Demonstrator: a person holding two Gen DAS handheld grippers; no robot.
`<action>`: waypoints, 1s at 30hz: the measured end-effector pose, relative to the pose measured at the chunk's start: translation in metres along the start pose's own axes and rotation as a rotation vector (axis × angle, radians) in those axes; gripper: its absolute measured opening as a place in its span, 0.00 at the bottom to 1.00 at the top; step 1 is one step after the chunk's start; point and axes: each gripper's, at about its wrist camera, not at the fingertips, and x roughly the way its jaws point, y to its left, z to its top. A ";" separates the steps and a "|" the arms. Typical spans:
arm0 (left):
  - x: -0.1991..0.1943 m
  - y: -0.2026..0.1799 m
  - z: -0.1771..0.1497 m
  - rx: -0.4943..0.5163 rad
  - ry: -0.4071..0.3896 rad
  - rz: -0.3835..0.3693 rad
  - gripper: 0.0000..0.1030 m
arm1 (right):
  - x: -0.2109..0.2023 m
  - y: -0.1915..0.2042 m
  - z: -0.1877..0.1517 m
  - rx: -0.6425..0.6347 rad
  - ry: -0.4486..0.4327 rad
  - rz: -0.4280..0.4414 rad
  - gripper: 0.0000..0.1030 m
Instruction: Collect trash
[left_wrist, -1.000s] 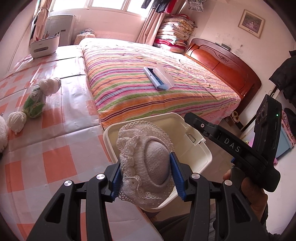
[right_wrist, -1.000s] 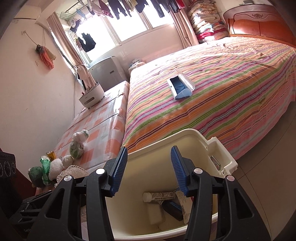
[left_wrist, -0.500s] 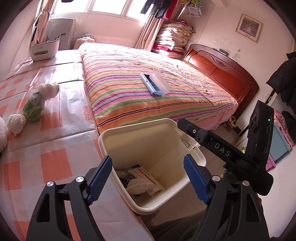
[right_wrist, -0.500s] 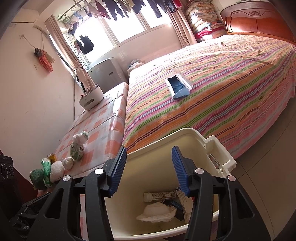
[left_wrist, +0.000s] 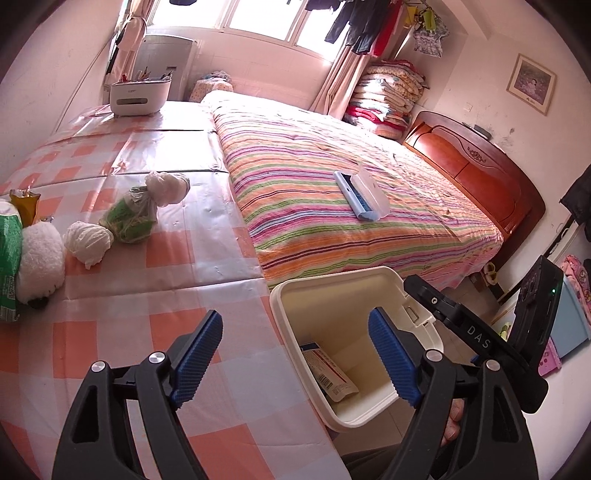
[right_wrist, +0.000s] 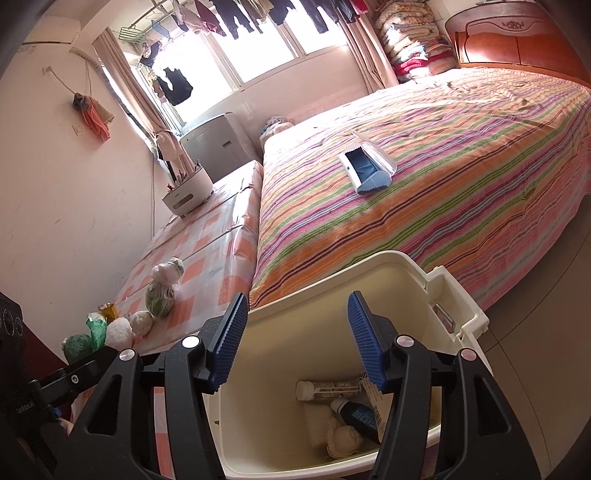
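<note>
Trash lies in the cream bin (right_wrist: 439, 291), which stands on the floor against the table (left_wrist: 110, 373) edge, beside the striped bed (left_wrist: 332, 184): a white tube (right_wrist: 328, 387), a dark bottle with a blue label (right_wrist: 356, 415), a lacy white hat (right_wrist: 345, 439) and a flat packet with a barcode and a red stripe (left_wrist: 327, 369); the print on them is too small to read. More trash sits on the checked tablecloth: a green tied bag (left_wrist: 129, 218), two white bundles (left_wrist: 88, 240), a fluffy white ball (left_wrist: 38, 262) and a green packet (left_wrist: 7, 258). The left hand-held gripper (left_wrist: 295, 358) has just been opening and hangs released above the table edge and the bin rim, nothing between its blue pads. The right hand-held gripper (right_wrist: 295, 339) has also just been opening, released over the bin, gripping nothing; its body reads "DAS" (left_wrist: 476, 336) in the left view. A blue and white brush case (left_wrist: 362, 195) rests on the bed.
</note>
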 end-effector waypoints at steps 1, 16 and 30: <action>-0.001 0.004 0.001 -0.006 -0.005 0.009 0.77 | 0.002 0.003 0.000 -0.003 0.004 0.005 0.54; -0.035 0.082 0.012 -0.121 -0.094 0.228 0.77 | 0.038 0.071 -0.013 -0.090 0.083 0.116 0.56; -0.054 0.165 0.010 -0.209 -0.093 0.448 0.77 | 0.071 0.125 -0.031 -0.148 0.164 0.204 0.57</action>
